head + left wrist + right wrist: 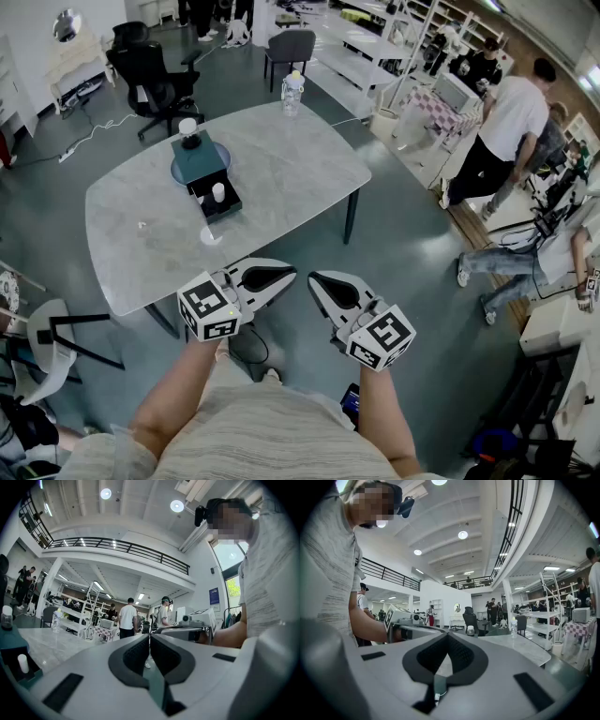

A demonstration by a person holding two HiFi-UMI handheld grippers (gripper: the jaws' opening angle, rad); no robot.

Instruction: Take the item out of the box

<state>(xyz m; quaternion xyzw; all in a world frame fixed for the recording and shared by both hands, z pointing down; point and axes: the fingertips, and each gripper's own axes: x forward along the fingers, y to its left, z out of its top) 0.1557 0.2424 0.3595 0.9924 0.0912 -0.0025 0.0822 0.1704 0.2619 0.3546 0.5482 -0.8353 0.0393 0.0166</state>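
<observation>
A dark teal box [200, 157] stands on the grey marble table [281, 178], its black drawer [221, 206] pulled out toward me. A small white cylinder [218, 192] stands upright in the drawer, also visible at the left gripper view's edge [22, 663]. A white-capped jar [190, 132] sits on the box's lid. Both grippers hang in front of my body, off the table's near edge, well short of the box. My left gripper [289, 274] is shut and empty, its pads touching [150, 637]. My right gripper [313, 278] is likewise shut with nothing held [447, 637], and the two tips almost meet.
A water bottle [292, 93] stands at the table's far edge and a white round lid [211, 234] lies near the drawer. Black office chairs [150, 75] sit beyond the table. People [502, 127] stand and sit at the right. A white stool [52, 342] is at my left.
</observation>
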